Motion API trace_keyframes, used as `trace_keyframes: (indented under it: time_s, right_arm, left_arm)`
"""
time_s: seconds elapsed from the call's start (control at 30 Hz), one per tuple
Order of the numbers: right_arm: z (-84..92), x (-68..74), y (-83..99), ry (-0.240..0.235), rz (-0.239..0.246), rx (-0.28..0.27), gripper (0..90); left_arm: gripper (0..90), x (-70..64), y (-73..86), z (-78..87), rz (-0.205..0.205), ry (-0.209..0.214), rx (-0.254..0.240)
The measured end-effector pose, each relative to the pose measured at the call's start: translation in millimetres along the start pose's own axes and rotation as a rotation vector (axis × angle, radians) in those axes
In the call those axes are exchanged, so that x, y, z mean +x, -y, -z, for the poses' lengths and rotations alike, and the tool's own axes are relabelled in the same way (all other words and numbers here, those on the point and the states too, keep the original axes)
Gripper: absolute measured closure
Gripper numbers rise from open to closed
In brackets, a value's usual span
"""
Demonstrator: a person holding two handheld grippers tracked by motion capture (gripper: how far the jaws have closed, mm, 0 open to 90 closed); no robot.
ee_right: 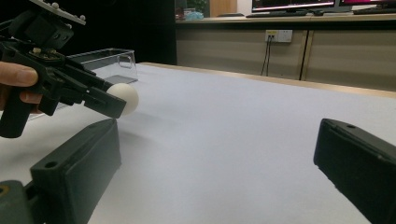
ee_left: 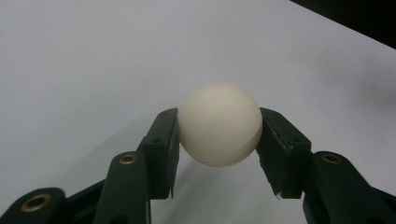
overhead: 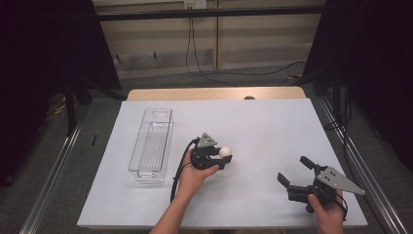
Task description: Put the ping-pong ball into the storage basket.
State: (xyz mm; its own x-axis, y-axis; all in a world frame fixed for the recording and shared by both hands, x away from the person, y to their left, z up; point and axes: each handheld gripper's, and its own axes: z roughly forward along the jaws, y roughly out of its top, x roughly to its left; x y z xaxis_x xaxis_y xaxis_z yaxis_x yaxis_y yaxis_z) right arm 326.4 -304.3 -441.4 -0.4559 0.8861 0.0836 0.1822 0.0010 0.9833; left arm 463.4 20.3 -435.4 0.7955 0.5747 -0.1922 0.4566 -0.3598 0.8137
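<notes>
Nearest the table's front edge, the right gripper [overhead: 294, 172] sits low over the white sheet [overhead: 263, 126], held in the person's right hand [overhead: 329, 214] at the lower right of the high view. Its jaws stand wide apart with nothing between them; in the right gripper view the two black pads frame a broad stretch of bare sheet. The grey three-cornered plate on top points off toward the table's right edge.

A little farther in and left of centre, the left gripper [overhead: 225, 157] is clamped on a small off-white ball [overhead: 224, 151]. The left gripper view makes it plain: both pads press the ball [ee_left: 219, 124] on opposite sides, about at its widest part, and a soft shadow lies on the sheet beneath it. From the right gripper view the ball [ee_right: 126, 98] appears lifted a touch above the sheet, shadow under it, with the left gripper [ee_right: 122, 103] angled down toward it and fingers [ee_right: 18, 77] wrapped on the handle. The left hand [overhead: 193, 178] comes in from the bottom edge, cable trailing beside the wrist. The two grippers are well apart.

Beyond and to the left of the ball lies a clear plastic bin [overhead: 152, 144], long and narrow, set lengthwise away from the person, apart from the left gripper.

Farthest off, the wooden table edge [overhead: 214, 93] peeks out behind the sheet.
</notes>
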Motion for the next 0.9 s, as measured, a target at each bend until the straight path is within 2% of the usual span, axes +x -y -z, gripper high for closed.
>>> trace_keyframes:
  time_s: [0.2, 0.37, 0.5, 0.67, 0.7, 0.8, 0.9]
  right_arm:
    - [0.3, -0.5, 0.6, 0.004, 0.002, 0.001, 0.3]
    - [0.6, -0.3, 0.0, -0.002, 0.005, 0.001, 0.3]
    - [0.3, 0.6, -0.4, -0.003, 0.013, -0.001, 0.3]
    - [0.1, 0.4, -0.8, 0.000, 0.014, -0.005, 0.3]
    - [0.1, 0.2, -0.6, -0.003, 0.016, -0.004, 0.3]
    - [0.4, 0.4, -0.9, 0.003, 0.014, -0.005, 0.3]
    - [0.8, 0.4, -1.0, 0.003, 0.012, -0.008, 0.3]
  left_arm:
    - [51.1, 0.6, 1.4, 3.2, -0.004, -0.003, -0.005]
    - [51.1, 4.8, 2.4, 7.3, 0.024, -0.003, -0.028]
    - [51.1, 8.1, 2.8, 9.8, 0.022, -0.011, -0.018]
    - [51.1, 9.4, 4.8, 11.5, 0.026, 0.003, -0.025]
    - [51.1, 9.8, 5.1, 12.6, 0.024, -0.008, -0.013]
    - [51.1, 10.5, 6.1, 13.5, 0.032, 0.004, -0.014]
    - [51.1, 10.1, 5.8, 16.0, 0.028, -0.010, -0.010]
